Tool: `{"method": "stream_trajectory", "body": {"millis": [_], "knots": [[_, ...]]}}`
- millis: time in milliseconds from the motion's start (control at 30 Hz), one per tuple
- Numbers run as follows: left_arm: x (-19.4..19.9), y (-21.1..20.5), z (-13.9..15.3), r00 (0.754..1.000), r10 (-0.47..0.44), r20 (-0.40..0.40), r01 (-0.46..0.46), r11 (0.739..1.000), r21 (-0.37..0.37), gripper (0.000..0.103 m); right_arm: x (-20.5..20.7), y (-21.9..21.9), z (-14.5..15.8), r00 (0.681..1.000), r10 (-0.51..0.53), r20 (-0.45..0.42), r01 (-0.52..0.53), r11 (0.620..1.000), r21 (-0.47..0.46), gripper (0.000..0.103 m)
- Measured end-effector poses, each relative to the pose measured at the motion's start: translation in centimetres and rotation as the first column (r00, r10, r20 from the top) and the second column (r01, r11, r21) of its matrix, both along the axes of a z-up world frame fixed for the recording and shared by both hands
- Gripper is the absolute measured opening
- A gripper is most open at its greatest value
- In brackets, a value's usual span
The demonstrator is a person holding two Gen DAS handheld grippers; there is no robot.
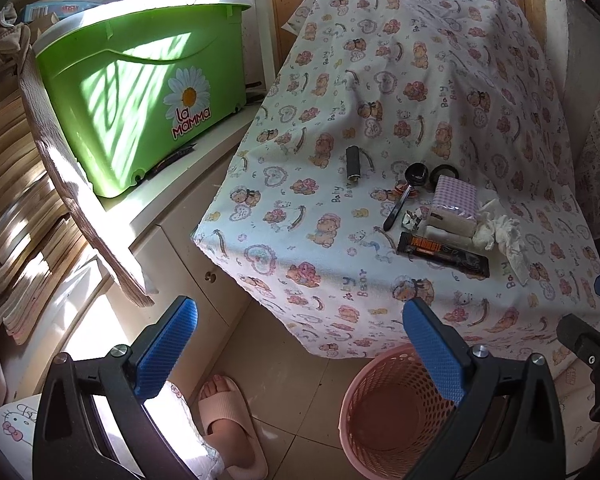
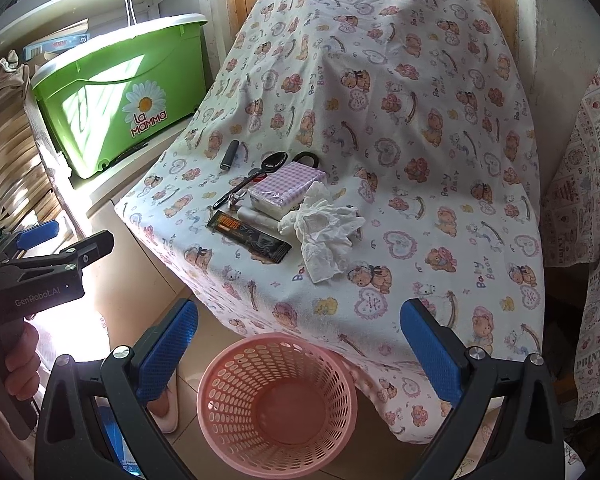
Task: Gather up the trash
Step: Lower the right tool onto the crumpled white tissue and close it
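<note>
A table under a bear-print cloth (image 1: 440, 92) (image 2: 420, 160) holds a dark snack wrapper (image 1: 442, 255) (image 2: 249, 237), a crumpled white tissue (image 1: 500, 236) (image 2: 324, 232), a small foil scrap (image 1: 411, 222), a checked tissue pack (image 1: 452, 204) (image 2: 286, 190), a black spoon (image 1: 404, 192) (image 2: 256, 178) and a black cylinder (image 1: 353, 164) (image 2: 229, 155). A pink mesh basket (image 1: 392, 412) (image 2: 278, 404) stands empty on the floor in front. My left gripper (image 1: 300, 344) and right gripper (image 2: 300, 344) are both open and empty, held above the floor short of the table's front edge.
A green La Mamma tub (image 1: 140, 92) (image 2: 120, 92) sits on a white cabinet (image 1: 172, 216) at left, next to stacked books (image 1: 16, 184). A slippered foot (image 1: 228, 420) is on the tile floor. A black ring (image 1: 444, 174) lies behind the pack. The left gripper shows in the right wrist view (image 2: 48, 248).
</note>
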State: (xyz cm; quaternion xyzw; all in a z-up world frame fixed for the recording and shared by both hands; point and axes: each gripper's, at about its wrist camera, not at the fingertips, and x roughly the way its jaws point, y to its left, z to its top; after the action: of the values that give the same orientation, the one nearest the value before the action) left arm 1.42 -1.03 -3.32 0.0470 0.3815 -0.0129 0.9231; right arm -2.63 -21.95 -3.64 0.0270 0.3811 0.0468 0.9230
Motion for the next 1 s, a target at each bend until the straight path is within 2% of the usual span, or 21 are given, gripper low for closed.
{"method": "stream_trajectory", "body": {"millis": [67,100,133,200,267,333,367,400,433,467,533,567,600,633,700,800,900,1000], "knots": [[0.1,-0.1,-0.3,1.000,-0.016,-0.021,0.016,1.000,-0.016,0.097,0.1,-0.1,-0.1,1.000,0.000,-0.004,0.000,1.000,0.012,0.101],[0.2,-0.2,-0.4,0.999,-0.026,-0.031,0.025,0.999,-0.020,0.090,0.2,-0.1,-0.1,1.000,0.001,-0.008,-0.001,1.000,0.014,0.098],[0.2,-0.3,-0.6,0.999,-0.033,-0.041,0.032,0.999,-0.021,0.079,0.2,-0.2,-0.2,1.000,0.001,-0.012,-0.001,1.000,0.013,0.096],[0.3,-0.5,-1.0,0.997,-0.041,-0.069,0.040,0.999,-0.022,0.071,0.3,-0.2,-0.3,1.000,0.002,-0.016,-0.002,1.000,0.008,0.095],[0.6,-0.5,-1.5,0.993,-0.047,-0.105,0.043,0.998,-0.041,0.071,0.2,-0.1,-0.3,1.000,-0.002,-0.012,0.002,1.000,-0.001,0.093],[0.7,-0.4,-1.7,0.994,-0.029,-0.105,0.024,0.998,-0.052,0.070,0.0,-0.1,-0.2,1.000,-0.008,-0.003,0.008,1.000,-0.016,0.090],[0.6,-0.3,-1.5,0.997,-0.020,-0.079,0.016,0.998,-0.057,0.070,0.0,-0.2,-0.2,1.000,-0.009,-0.003,0.008,1.000,-0.020,0.086],[0.5,-0.2,-1.2,0.999,-0.018,-0.046,0.015,0.998,-0.057,0.070,-0.1,-0.4,-0.1,1.000,-0.011,-0.008,0.011,1.000,-0.019,0.077],[0.4,-0.3,-0.8,1.000,-0.019,-0.015,0.018,0.999,-0.047,0.069,-0.2,-0.7,0.0,1.000,-0.018,-0.022,0.018,1.000,-0.011,0.072],[0.4,-0.5,0.0,0.999,-0.033,0.026,0.033,0.999,-0.005,0.069,-0.5,-1.2,0.1,0.999,-0.026,-0.027,0.026,1.000,0.007,0.064],[0.6,-1.3,1.2,0.994,-0.072,0.079,0.064,0.993,0.102,0.062,-1.0,-2.1,0.6,0.999,-0.041,-0.003,0.041,0.999,0.033,0.060],[0.8,-1.7,1.6,0.992,-0.087,0.094,0.074,0.987,0.140,0.061,-0.8,-2.3,0.8,0.999,-0.035,-0.005,0.035,0.999,0.020,0.055],[1.2,-2.1,2.3,0.988,-0.109,0.108,0.089,0.980,0.177,0.061,-0.4,-2.5,1.0,0.999,-0.033,-0.013,0.033,0.999,0.002,0.045],[1.6,-2.3,2.9,0.986,-0.119,0.113,0.096,0.977,0.188,0.061,0.1,-2.8,1.2,0.999,-0.041,-0.021,0.040,0.999,-0.005,0.041],[2.8,-2.3,4.1,0.987,-0.115,0.111,0.095,0.982,0.164,0.061,1.3,-3.4,1.7,0.998,-0.043,-0.039,0.044,0.999,0.004,0.035],[5.4,-2.2,5.2,0.990,-0.128,0.057,0.123,0.988,0.089,0.061,3.2,-3.8,2.6,0.998,0.012,-0.057,-0.009,0.999,0.052,0.032],[7.4,-2.8,4.9,0.989,-0.149,0.022,0.148,0.987,0.055,0.061,5.4,-3.7,2.7,0.996,0.059,-0.066,-0.056,0.997,0.049,0.032],[8.7,-3.0,3.9,0.987,-0.158,-0.010,0.158,0.987,0.002,0.061,7.1,-3.6,1.2,0.993,0.074,-0.091,-0.069,0.996,0.055,0.034]]}}
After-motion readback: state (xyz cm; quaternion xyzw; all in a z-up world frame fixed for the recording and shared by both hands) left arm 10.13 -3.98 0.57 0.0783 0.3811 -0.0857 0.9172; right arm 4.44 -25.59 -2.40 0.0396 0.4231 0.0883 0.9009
